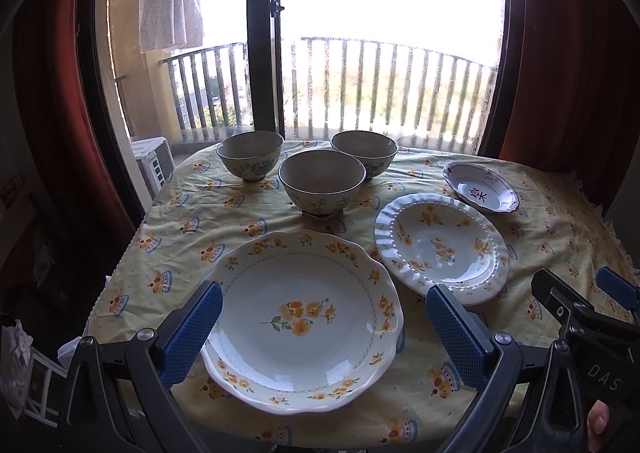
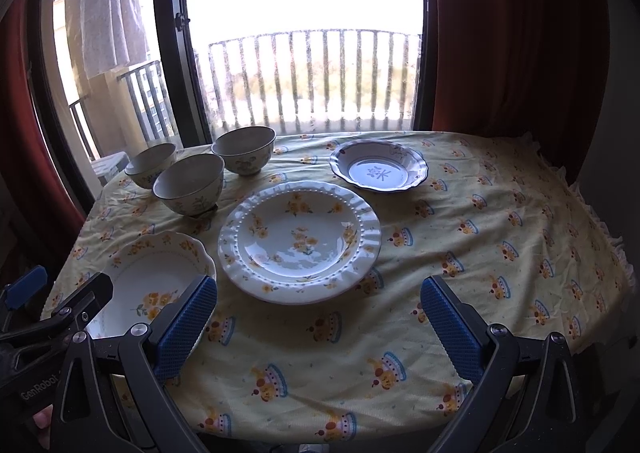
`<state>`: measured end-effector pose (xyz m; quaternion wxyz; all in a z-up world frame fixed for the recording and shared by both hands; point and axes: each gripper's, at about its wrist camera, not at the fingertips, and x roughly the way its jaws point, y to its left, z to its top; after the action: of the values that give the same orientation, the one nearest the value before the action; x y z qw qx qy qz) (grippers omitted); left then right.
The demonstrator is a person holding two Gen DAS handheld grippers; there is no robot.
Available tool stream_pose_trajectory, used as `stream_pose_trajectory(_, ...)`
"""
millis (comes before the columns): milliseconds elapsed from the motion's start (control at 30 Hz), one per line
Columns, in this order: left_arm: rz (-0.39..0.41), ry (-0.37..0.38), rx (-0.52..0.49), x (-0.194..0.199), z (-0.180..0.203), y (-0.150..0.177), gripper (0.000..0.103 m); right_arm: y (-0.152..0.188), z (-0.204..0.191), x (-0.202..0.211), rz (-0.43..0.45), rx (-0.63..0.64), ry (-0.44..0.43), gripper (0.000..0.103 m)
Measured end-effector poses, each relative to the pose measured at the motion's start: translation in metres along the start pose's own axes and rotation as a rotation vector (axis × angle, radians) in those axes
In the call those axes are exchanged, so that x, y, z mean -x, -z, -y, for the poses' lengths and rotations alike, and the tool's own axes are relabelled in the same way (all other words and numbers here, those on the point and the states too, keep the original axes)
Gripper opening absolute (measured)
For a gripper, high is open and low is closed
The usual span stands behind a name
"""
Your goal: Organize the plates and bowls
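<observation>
On the yellow tablecloth lie a large scalloped plate with yellow flowers (image 1: 304, 317) (image 2: 148, 285), a ribbed flowered plate (image 1: 440, 247) (image 2: 298, 241) and a small blue-rimmed dish (image 1: 482, 187) (image 2: 380, 165). Three flowered bowls (image 1: 322, 183) (image 1: 251, 157) (image 1: 365, 151) (image 2: 190, 183) stand upright behind them. My left gripper (image 1: 324, 317) is open above the large plate, one blue pad at each side. My right gripper (image 2: 320, 313) is open over bare cloth, just in front of the ribbed plate. Nothing is held.
The table (image 2: 500, 233) has a frilled cloth edge on the right and stands against a balcony window (image 1: 360, 53) with railings. Red curtains (image 2: 500, 53) hang at both sides. A white unit (image 1: 154, 161) sits past the table's far left corner.
</observation>
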<state>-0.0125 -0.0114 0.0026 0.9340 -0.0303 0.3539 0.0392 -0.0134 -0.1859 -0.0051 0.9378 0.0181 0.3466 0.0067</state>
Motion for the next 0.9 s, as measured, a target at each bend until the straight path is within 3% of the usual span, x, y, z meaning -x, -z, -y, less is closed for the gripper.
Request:
stream_pose_trajectory(600, -0.017, -0.012, 0.012, -0.008, -0.006, -0.005, 0.102, -0.004, -0.008, -0.007, -0.008, 0.019, -0.009, 0.103)
stream_pose_trajectory(900, -0.061, -0.037, -0.001, -0.025, -0.023, -0.013, 0.101, -0.007, -0.026, -0.024, -0.052, 0.016, -0.018, 0.102)
